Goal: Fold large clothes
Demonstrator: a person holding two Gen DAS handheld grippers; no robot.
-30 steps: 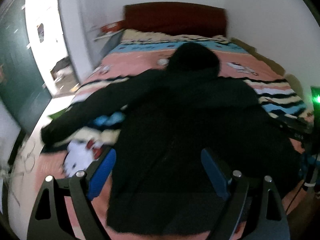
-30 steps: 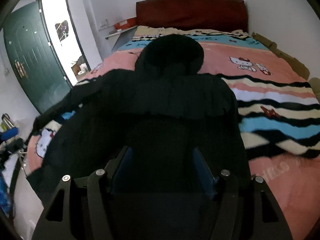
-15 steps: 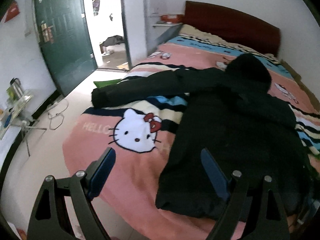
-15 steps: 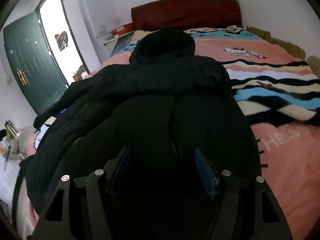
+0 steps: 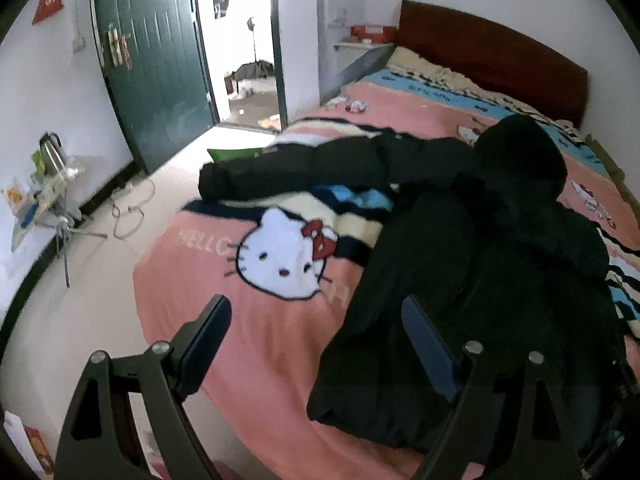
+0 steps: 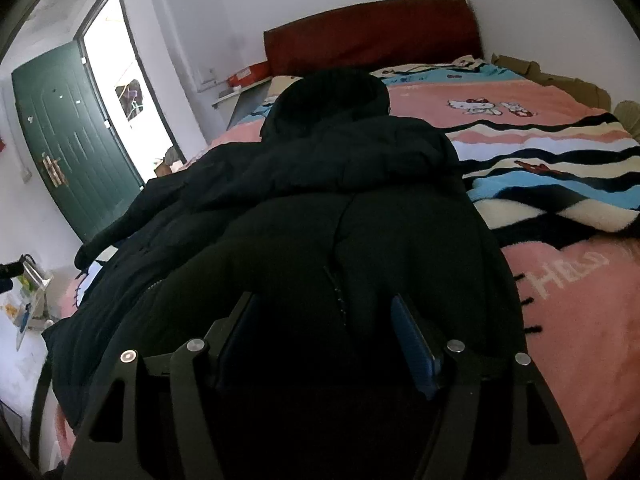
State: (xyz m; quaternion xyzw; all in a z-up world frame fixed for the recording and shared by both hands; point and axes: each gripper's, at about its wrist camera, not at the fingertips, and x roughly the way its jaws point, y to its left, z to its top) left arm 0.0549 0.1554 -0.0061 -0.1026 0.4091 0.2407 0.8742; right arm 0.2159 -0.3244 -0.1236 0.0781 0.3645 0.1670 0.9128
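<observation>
Coat: a big black hooded coat (image 5: 480,248) lies spread on the bed, filling the right half of the left wrist view and the centre of the right wrist view (image 6: 340,208).
Hood: the hood (image 5: 520,148) sits at the upper right of the left wrist view, pointing toward the headboard.
Sleeve: 1 sleeve (image 5: 296,168) stretches out flat toward the centre left of that view, its cuff near the bed's edge.
Hem: the bottom edge (image 5: 360,408) lies at the lower right of that view, close to the foot of the bed.
Left gripper: the left gripper (image 5: 316,344) hangs at the bottom of its view with its 2 blue-padded fingers wide apart and nothing between them; the right-hand finger overlaps the coat's hem side, the other is over bare blanket.
Right gripper: the right gripper (image 6: 326,336) is low over the coat's dark lower front, fingers spread; the fabric there is too dark to say for sure whether any of it is pinched, though the gap looks wide.
Blanket: a pink blanket (image 5: 256,320) with a white cartoon cat face (image 5: 284,258) at centre and striped bands at right (image 6: 560,176).
Headboard: dark red headboard (image 6: 372,36) at upper centre.
Door: a green door (image 5: 152,60) stands open at upper left.
</observation>
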